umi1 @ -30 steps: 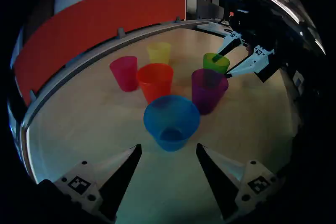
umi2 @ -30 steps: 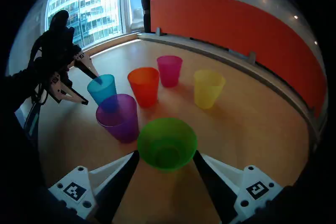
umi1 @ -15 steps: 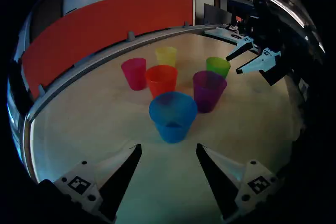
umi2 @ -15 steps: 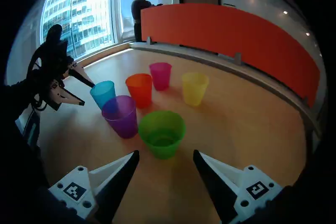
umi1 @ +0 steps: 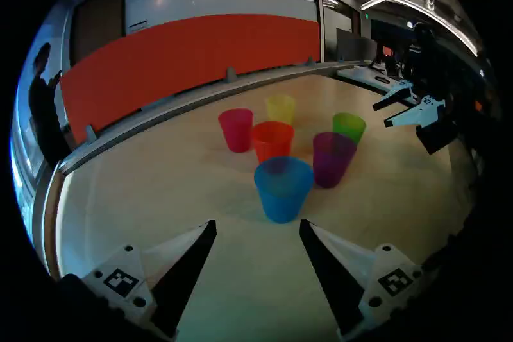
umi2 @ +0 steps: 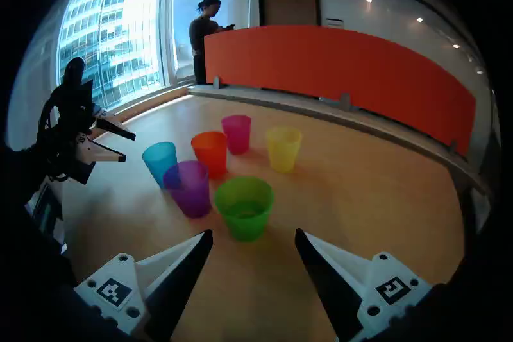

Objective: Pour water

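Note:
Several plastic cups stand upright in a cluster on the wooden table. In the left gripper view the blue cup (umi1: pixel 283 188) is nearest, with the purple (umi1: pixel 333 158), orange (umi1: pixel 272 140), pink (umi1: pixel 236 129), yellow (umi1: pixel 281 108) and green (umi1: pixel 349 126) cups behind it. My left gripper (umi1: pixel 256 233) is open and empty, short of the blue cup. In the right gripper view the green cup (umi2: pixel 244 206) is nearest, ahead of my open, empty right gripper (umi2: pixel 253 239). The purple cup (umi2: pixel 188 187), blue cup (umi2: pixel 159 162), orange cup (umi2: pixel 210 153), pink cup (umi2: pixel 236 133) and yellow cup (umi2: pixel 283 147) lie beyond. The left gripper (umi2: pixel 122 147) hovers at far left; the right gripper (umi1: pixel 385 115) at far right.
The wooden table (umi2: pixel 359 194) is bounded by a grey rail and an orange partition (umi2: pixel 359 79). A person (umi2: pixel 204 37) stands behind the partition by the windows. Bare tabletop (umi1: pixel 147 181) surrounds the cups.
Both grippers have drawn back from the cups, which now look smaller and farther away. The cups have not moved. Both grippers stayed open.

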Demonstrator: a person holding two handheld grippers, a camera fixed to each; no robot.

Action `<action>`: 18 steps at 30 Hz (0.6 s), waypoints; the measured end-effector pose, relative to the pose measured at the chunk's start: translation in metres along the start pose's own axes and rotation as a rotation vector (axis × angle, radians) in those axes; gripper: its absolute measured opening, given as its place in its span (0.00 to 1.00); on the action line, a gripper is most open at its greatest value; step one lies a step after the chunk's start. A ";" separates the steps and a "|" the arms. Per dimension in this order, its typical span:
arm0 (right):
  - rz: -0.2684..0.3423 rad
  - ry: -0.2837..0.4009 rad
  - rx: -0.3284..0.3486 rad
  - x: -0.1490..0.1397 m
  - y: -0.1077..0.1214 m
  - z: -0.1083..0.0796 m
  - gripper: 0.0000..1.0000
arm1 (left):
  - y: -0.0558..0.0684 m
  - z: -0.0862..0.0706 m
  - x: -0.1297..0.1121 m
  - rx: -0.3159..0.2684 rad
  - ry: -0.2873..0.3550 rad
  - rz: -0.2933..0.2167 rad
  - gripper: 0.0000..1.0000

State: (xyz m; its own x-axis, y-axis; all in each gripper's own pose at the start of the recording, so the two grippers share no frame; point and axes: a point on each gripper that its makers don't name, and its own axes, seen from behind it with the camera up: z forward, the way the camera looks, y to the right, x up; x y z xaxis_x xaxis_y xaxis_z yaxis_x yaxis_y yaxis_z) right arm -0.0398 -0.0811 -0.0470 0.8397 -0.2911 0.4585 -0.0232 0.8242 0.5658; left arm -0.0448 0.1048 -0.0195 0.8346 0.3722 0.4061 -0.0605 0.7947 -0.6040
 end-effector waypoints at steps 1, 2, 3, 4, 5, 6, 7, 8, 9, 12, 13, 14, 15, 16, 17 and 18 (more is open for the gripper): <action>0.001 0.009 -0.004 0.001 0.000 -0.001 0.99 | -0.001 -0.002 0.003 0.008 0.012 -0.008 0.96; 0.002 0.017 -0.009 0.003 0.000 -0.003 0.99 | -0.003 -0.004 0.006 0.017 0.024 -0.016 0.96; 0.004 0.027 -0.014 0.005 0.000 -0.004 0.99 | -0.004 -0.006 0.009 0.027 0.037 -0.024 0.96; 0.004 0.035 -0.023 0.006 0.002 -0.005 0.99 | -0.007 -0.007 0.012 0.038 0.050 -0.029 0.97; 0.004 0.043 -0.033 0.007 0.003 -0.007 0.99 | -0.009 -0.009 0.015 0.050 0.063 -0.034 0.97; 0.004 0.053 -0.043 0.009 0.004 -0.008 0.99 | -0.012 -0.011 0.018 0.064 0.078 -0.039 0.97; 0.004 0.064 -0.054 0.011 0.005 -0.009 0.99 | -0.015 -0.014 0.021 0.080 0.092 -0.042 0.96; 0.004 0.076 -0.065 0.013 0.006 -0.011 0.99 | -0.019 -0.016 0.024 0.096 0.106 -0.045 0.97; 0.004 0.089 -0.077 0.015 0.007 -0.012 0.99 | -0.022 -0.018 0.027 0.113 0.122 -0.049 0.97; 0.006 0.130 -0.114 0.022 0.011 -0.016 0.99 | -0.033 -0.027 0.037 0.161 0.175 -0.066 0.96; 0.009 0.143 -0.126 0.025 0.012 -0.017 0.99 | -0.036 -0.030 0.041 0.176 0.194 -0.075 0.96; 0.012 0.155 -0.138 0.027 0.014 -0.018 0.99 | -0.039 -0.032 0.044 0.191 0.213 -0.084 0.96; 0.016 0.170 -0.151 0.030 0.015 -0.020 0.99 | -0.042 -0.036 0.048 0.207 0.235 -0.094 0.96; 0.018 0.183 -0.162 0.033 0.017 -0.021 0.99 | -0.045 -0.039 0.051 0.221 0.252 -0.103 0.96; 0.021 0.196 -0.173 0.036 0.018 -0.022 0.99 | -0.047 -0.042 0.054 0.234 0.270 -0.112 0.96; 0.024 0.211 -0.185 0.039 0.019 -0.023 0.99 | -0.050 -0.045 0.057 0.250 0.290 -0.122 0.96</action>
State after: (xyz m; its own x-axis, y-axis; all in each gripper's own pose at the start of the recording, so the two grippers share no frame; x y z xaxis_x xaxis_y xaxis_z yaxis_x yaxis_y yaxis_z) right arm 0.0051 -0.0652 -0.0345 0.9350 -0.1782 0.3065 0.0380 0.9099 0.4131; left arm 0.0306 0.0648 0.0025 0.9616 0.1456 0.2326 -0.0529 0.9302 -0.3633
